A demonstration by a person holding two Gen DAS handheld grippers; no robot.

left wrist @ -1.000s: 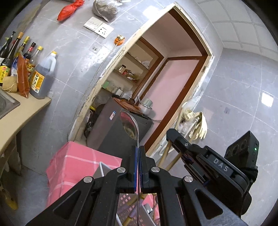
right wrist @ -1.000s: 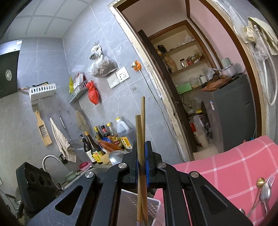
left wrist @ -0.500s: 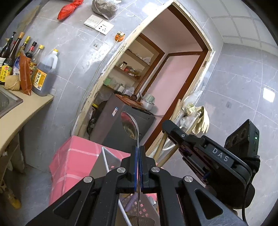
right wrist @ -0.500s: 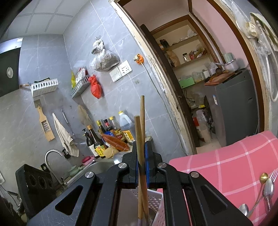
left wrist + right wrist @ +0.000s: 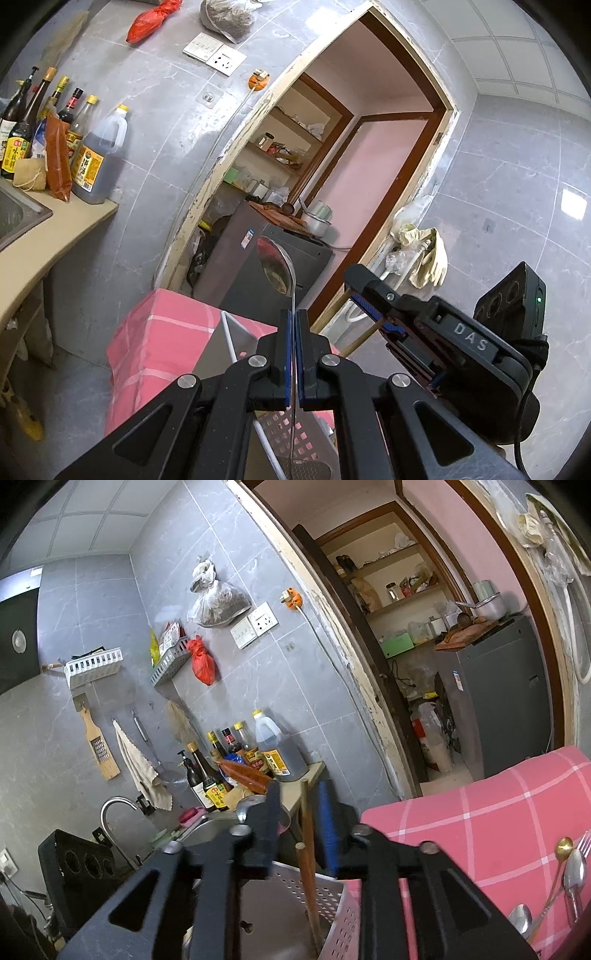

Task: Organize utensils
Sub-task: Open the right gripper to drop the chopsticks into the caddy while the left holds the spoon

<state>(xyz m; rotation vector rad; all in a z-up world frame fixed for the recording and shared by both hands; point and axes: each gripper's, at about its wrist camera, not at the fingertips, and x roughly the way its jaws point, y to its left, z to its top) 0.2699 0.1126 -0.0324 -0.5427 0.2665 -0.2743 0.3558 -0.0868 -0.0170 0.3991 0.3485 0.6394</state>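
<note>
My left gripper [image 5: 294, 317] is shut on a metal spoon [image 5: 277, 267]; the bowl points up and the handle hangs down into a white perforated utensil holder [image 5: 291, 432]. My right gripper [image 5: 301, 805] is open. The wooden chopsticks [image 5: 306, 878] stand loose between its fingers, dropped into the holder [image 5: 332, 904]. The right gripper also shows in the left wrist view [image 5: 373, 299]. More spoons and a fork [image 5: 570, 871] lie on the pink checked cloth [image 5: 480, 823].
A counter with sauce bottles [image 5: 85, 147] and a sink [image 5: 207, 830] is at the left. A doorway with a grey cabinet [image 5: 266, 262] lies behind the table. The other gripper's camera block [image 5: 77, 864] sits low left.
My right gripper opened and let the chopsticks slide down into the holder. My left gripper lowered the spoon toward the holder, still shut.
</note>
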